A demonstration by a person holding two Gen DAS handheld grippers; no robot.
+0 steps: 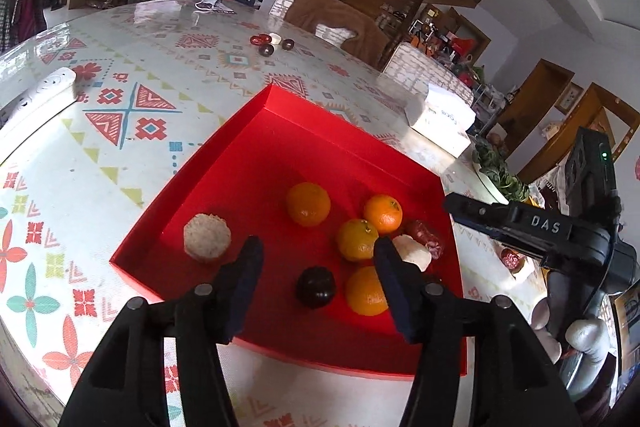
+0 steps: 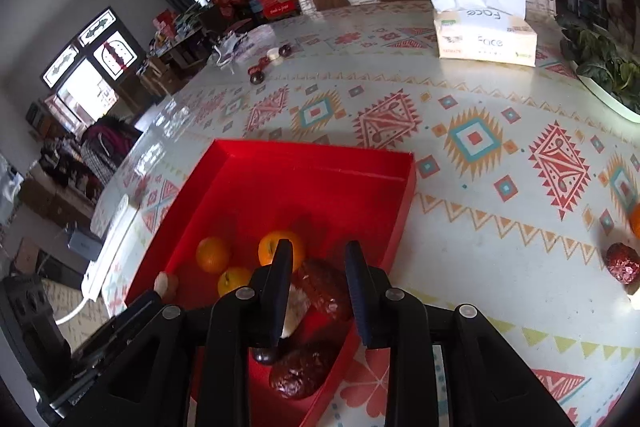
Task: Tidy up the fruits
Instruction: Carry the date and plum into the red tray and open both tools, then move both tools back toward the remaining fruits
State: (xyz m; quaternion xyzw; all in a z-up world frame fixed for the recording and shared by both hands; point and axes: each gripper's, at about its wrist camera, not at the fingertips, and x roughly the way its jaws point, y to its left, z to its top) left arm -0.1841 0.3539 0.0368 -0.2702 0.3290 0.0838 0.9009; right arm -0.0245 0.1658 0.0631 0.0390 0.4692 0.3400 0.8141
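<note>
Date, wrapped, lies diagonally in red box; left tongs released; right tongs clenched, seemingly empty.

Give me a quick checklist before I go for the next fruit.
1. Left gripper fingers open, nothing between them: ok.
2. Right gripper shut; whether it grips anything: cannot tell.
3. Red box has bare floor at its far end: ok.
4. All fruit in the box: not ok; an orange and a glittery red piece lie on the table outside it.
5. Grippers apart from each other: ok.
</note>
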